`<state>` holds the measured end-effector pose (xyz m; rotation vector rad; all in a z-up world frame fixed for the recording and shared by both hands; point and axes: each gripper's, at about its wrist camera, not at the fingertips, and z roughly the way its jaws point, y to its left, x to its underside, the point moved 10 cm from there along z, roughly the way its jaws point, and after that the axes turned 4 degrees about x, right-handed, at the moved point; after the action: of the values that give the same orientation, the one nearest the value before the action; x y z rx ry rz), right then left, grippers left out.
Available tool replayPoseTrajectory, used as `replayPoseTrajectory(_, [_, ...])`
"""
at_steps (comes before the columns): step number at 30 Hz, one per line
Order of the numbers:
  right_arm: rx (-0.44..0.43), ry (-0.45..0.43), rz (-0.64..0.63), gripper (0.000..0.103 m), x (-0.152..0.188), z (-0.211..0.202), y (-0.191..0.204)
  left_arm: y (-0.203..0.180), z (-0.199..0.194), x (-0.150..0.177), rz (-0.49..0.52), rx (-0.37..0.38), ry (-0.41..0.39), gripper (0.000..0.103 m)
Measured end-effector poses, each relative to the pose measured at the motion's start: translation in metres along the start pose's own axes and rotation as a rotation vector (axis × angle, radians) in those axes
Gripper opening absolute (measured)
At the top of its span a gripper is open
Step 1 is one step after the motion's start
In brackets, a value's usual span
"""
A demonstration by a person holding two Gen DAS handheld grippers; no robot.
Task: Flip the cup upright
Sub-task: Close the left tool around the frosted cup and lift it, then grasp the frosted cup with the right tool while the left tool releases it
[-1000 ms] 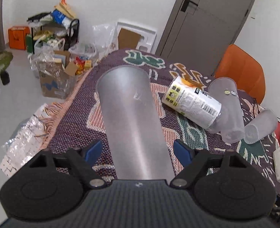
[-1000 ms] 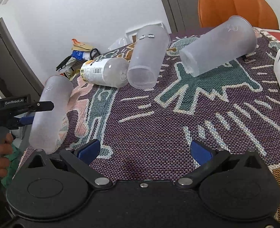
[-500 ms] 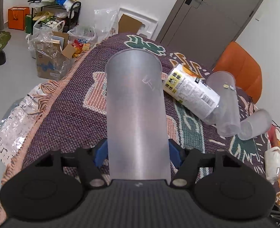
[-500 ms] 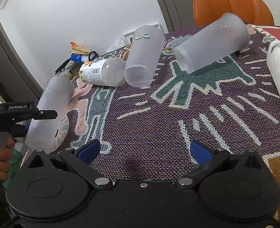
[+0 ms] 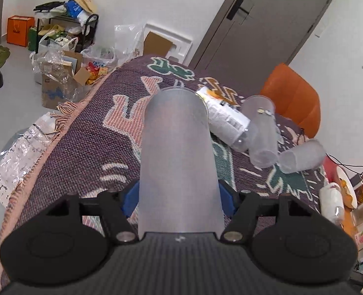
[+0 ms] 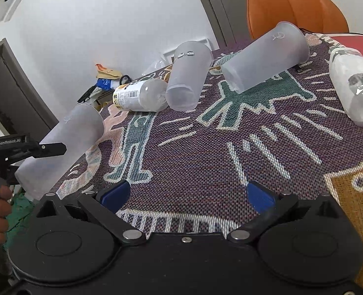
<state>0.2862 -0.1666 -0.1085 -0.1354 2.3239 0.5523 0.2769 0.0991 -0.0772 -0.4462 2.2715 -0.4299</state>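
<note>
My left gripper (image 5: 179, 196) is shut on a tall frosted plastic cup (image 5: 179, 157), gripped near its base, mouth pointing away and tilted up above the patterned tablecloth (image 5: 83, 147). In the right wrist view the same cup (image 6: 63, 147) hangs at the table's left edge, held by the left gripper (image 6: 46, 148). Two more frosted cups (image 6: 188, 78) (image 6: 265, 61) lie on their sides further back. My right gripper (image 6: 187, 194) is open and empty, low over the cloth.
A labelled clear bottle (image 6: 139, 95) lies beside the cups. Another clear bottle (image 6: 353, 86) lies at the right. An orange chair (image 6: 297, 9) stands behind the table. Boxes and bags (image 5: 63, 56) clutter the floor to the left.
My left gripper closed on the cup and lifted it, tilting its mouth upward. The right gripper shifted slightly closer over the cloth and stayed open.
</note>
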Motion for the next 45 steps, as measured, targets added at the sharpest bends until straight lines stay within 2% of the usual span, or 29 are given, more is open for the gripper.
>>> replayPoseTrajectory(5, [-0.006,-0.014,-0.003,0.103,0.009,-0.013,-0.002,-0.012,-0.012,0.014,0.005,0.023,-0.01,0.065])
replayPoseTrajectory(19, [0.002,-0.057,0.046,0.103,0.017,-0.05,-0.03,-0.079,-0.021,0.063,0.088,0.138,0.041,0.065])
replayPoseTrajectory(33, [0.033,-0.077,0.078,0.103,0.023,-0.068,-0.058,-0.131,-0.007,0.097,0.144,0.234,0.105,0.065])
replayPoseTrajectory(39, [0.028,-0.068,0.099,0.103,0.026,-0.067,-0.066,-0.141,0.008,0.115,0.177,0.25,0.176,0.065])
replayPoseTrajectory(41, [0.008,-0.058,0.121,0.103,0.027,-0.065,-0.067,-0.136,0.011,0.116,0.189,0.214,0.18,0.068])
replayPoseTrajectory(45, [-0.054,-0.037,0.173,0.103,0.027,-0.06,-0.064,-0.13,0.007,0.11,0.17,0.216,0.176,0.079])
